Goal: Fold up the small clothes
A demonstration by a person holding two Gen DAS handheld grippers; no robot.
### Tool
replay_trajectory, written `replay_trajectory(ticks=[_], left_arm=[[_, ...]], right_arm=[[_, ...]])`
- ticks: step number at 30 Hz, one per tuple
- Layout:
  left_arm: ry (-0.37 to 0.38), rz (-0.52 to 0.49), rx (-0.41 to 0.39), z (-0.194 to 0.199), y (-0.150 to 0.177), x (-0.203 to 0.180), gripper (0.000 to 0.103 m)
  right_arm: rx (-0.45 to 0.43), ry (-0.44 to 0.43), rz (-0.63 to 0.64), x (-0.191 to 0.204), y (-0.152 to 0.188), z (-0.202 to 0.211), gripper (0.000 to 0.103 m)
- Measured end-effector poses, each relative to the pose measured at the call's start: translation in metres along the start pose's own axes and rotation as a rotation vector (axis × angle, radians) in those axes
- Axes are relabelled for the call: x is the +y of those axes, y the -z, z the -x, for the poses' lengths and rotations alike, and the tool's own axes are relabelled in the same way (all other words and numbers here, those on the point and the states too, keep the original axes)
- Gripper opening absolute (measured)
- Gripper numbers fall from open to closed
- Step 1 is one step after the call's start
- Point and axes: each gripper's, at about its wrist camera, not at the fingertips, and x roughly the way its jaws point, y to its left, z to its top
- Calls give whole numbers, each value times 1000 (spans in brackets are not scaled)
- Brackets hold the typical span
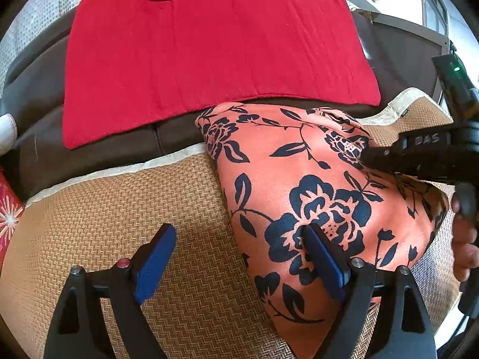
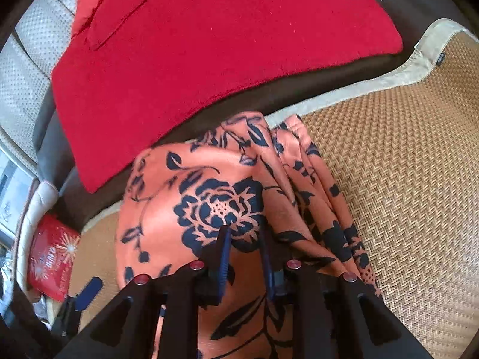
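Left gripper (image 1: 239, 248), lower frame, jaws wide, nothing held; floral garment (image 1: 314, 194), centre-right on woven mat (image 1: 119, 209), partly folded; right gripper (image 2: 244, 239), jaws narrow over the cloth, grip unclear; next, probably: pinch an edge, fold over.

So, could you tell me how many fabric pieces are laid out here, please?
2. The orange floral garment lies on the woven mat, in front of the red cloth, which is spread on the dark brown surface behind. More may lie outside both views.
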Motion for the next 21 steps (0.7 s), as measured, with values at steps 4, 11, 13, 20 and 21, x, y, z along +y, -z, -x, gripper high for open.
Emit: replay_trajectory(ticks=[4, 11, 13, 20, 21], left_arm=[[-12, 1, -1, 0, -3, 1, 88], [-190, 23, -40, 10, -8, 19, 88], [-234, 51, -34, 9, -8, 29, 88], [-355, 160, -21, 12, -9, 74, 88], [-375, 184, -3, 10, -8, 81, 88]], right_arm=[[-16, -45, -6, -1, -1, 26, 25], [66, -96, 29, 10, 13, -5, 25], [58, -70, 59, 19, 13, -5, 25], [63, -107, 15, 20, 14, -10, 26], [61, -104, 16, 21, 14, -10, 26]])
